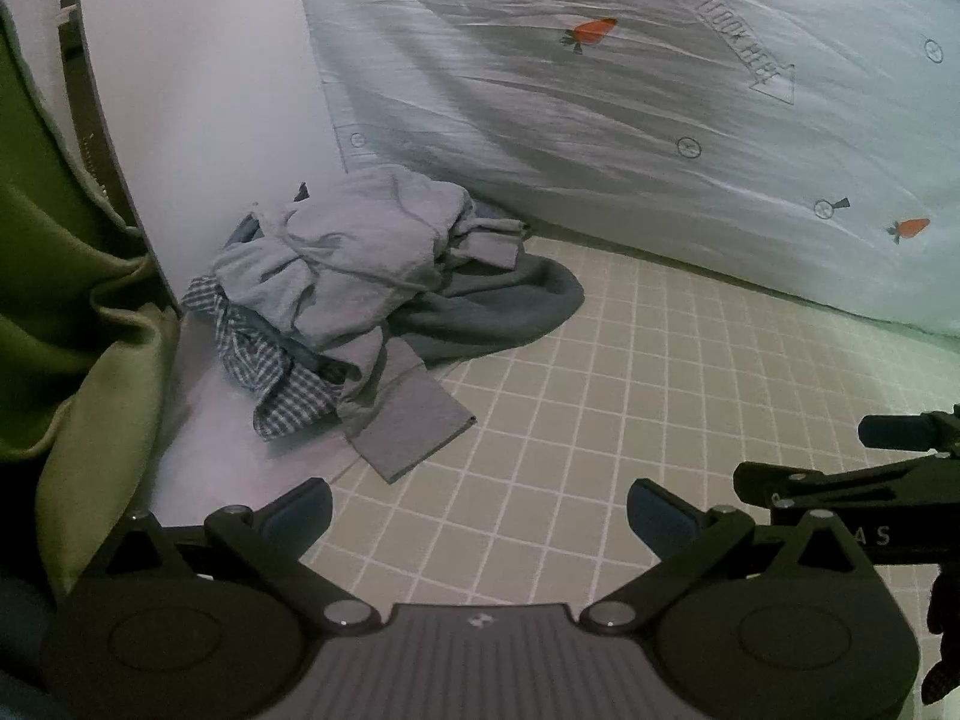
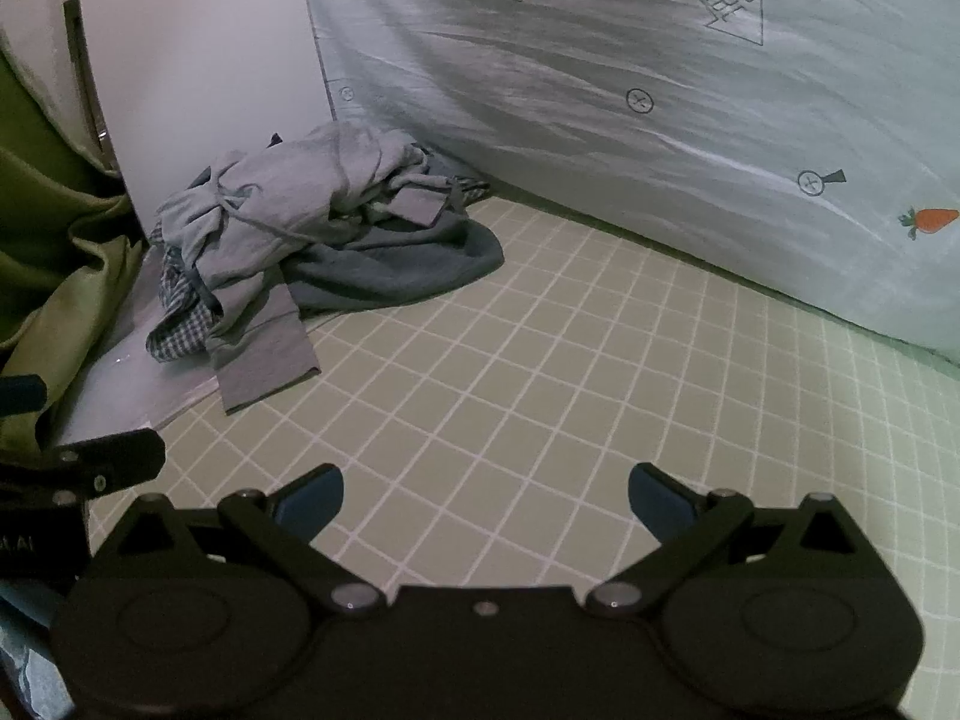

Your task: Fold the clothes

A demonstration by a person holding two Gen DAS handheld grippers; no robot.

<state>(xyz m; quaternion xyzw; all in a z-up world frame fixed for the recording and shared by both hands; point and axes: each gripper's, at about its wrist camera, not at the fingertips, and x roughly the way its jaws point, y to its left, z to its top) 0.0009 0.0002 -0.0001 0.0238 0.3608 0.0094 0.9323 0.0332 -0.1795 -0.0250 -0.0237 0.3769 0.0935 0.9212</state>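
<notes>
I have both tools hovering over the checked mat (image 1: 600, 372), angled down, with nothing done yet. The left gripper (image 1: 480, 510) and the right gripper (image 2: 486, 495) each stand at full spread, with only bare mat between the jaws. The clothes pile (image 1: 360, 288) lies at the far left, heaped against the white panel (image 1: 198, 120) and close under the carrot-print sheet (image 1: 660, 90), well apart from both tools. Main risk as I judge it: the garments are tangled (light grey top over a checked shirt (image 1: 270, 372) and a dark grey piece (image 1: 498, 300)), so a pinch into the heap could drag two or three out at once. The drawstring looks likely to snag. A second risk is catching the green curtain (image 1: 90, 330) hanging just left of the heap. The pile has no clear axis; only one grey sleeve (image 1: 414, 426) gives a direction, its long axis running near-right, cuff end toward me.
</notes>
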